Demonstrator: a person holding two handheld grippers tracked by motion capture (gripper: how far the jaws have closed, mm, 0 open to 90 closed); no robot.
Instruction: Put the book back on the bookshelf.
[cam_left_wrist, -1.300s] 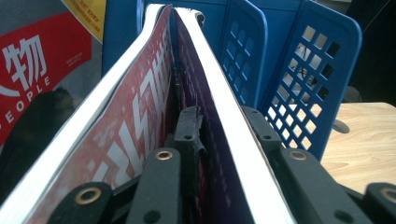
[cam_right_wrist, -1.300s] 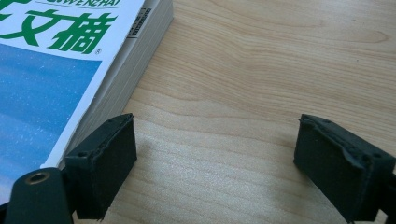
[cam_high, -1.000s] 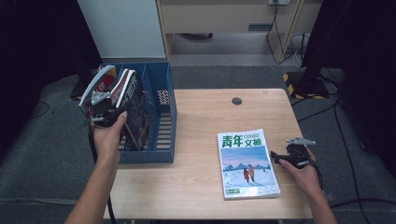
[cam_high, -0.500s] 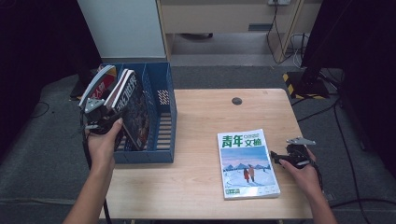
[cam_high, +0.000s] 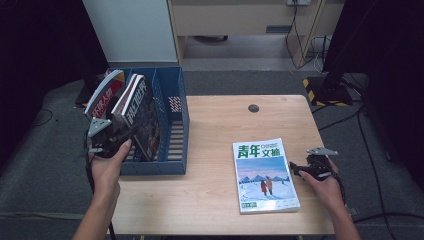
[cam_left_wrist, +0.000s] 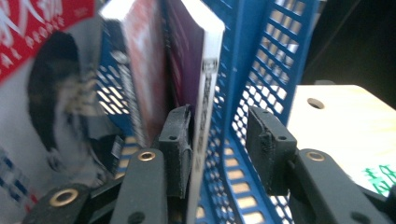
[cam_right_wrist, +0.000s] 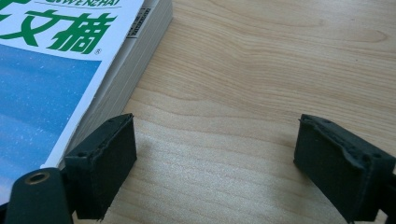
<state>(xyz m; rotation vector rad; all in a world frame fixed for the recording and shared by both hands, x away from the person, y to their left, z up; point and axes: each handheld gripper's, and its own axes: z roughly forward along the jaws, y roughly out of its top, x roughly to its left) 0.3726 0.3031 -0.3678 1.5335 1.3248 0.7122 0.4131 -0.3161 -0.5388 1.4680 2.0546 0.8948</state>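
A blue file rack (cam_high: 176, 102) stands at the table's left edge with a dark magazine (cam_high: 142, 117) upright in it and a red-covered magazine (cam_high: 102, 97) leaning at its left. My left gripper (cam_high: 107, 137) is at the rack's near left side. In the left gripper view its jaws (cam_left_wrist: 219, 140) have just been opening: the dark magazine's edge (cam_left_wrist: 203, 88) lies against the left pad, and the right pad stands clear of it. A green-titled book (cam_high: 264, 175) lies flat on the table. My right gripper (cam_high: 299, 171) rests open beside its right edge (cam_right_wrist: 215, 168), nothing between the pads.
The wooden table (cam_high: 220, 125) has a round cable hole (cam_high: 254, 108) near its far edge. A white panel (cam_high: 130, 30) stands behind the rack, and cables and a yellow-black striped base (cam_high: 325, 87) lie on the floor at the far right.
My left hand has drawn back toward the near side and sunk a little at the rack. Its jaws stand wider around the dark magazine's edge. The right hand and the book are still.
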